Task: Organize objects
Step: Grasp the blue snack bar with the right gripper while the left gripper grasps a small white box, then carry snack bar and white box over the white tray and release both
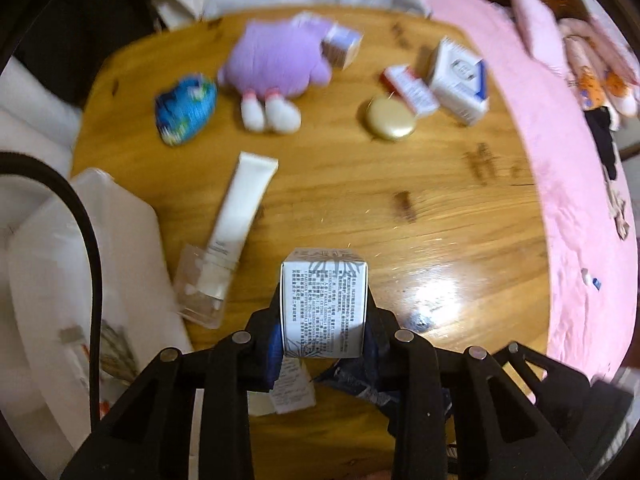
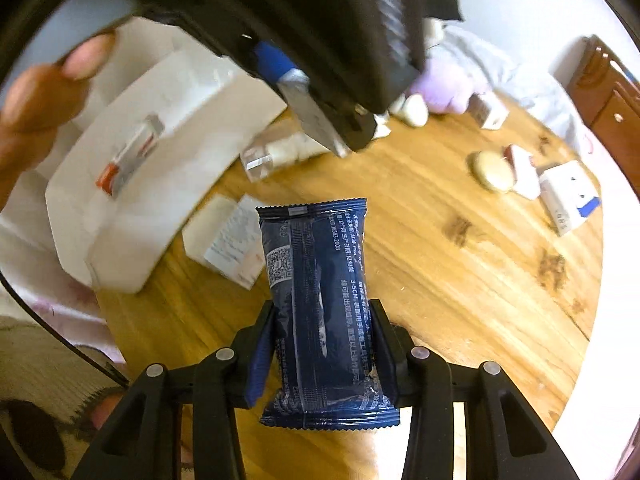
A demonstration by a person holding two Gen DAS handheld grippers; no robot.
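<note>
My left gripper (image 1: 324,312) is shut on a small white printed box (image 1: 324,304) and holds it above the round wooden table (image 1: 460,216). My right gripper (image 2: 323,320) is shut on a dark blue sachet (image 2: 320,300), held upright over the table (image 2: 460,288). The left gripper with its box (image 2: 316,120) shows at the top of the right wrist view, near a white storage bin (image 2: 132,200). The sachet's lower end (image 1: 360,384) shows below the box in the left wrist view. The bin (image 1: 52,264) lies at the table's left edge.
On the table lie a white tube (image 1: 244,208), a purple plush toy (image 1: 276,60), a blue pouch (image 1: 186,108), a gold compact (image 1: 390,118), a red-white box (image 1: 410,88), a white-blue box (image 1: 460,80) and a small box (image 2: 228,240). A pink bed (image 1: 560,140) is right.
</note>
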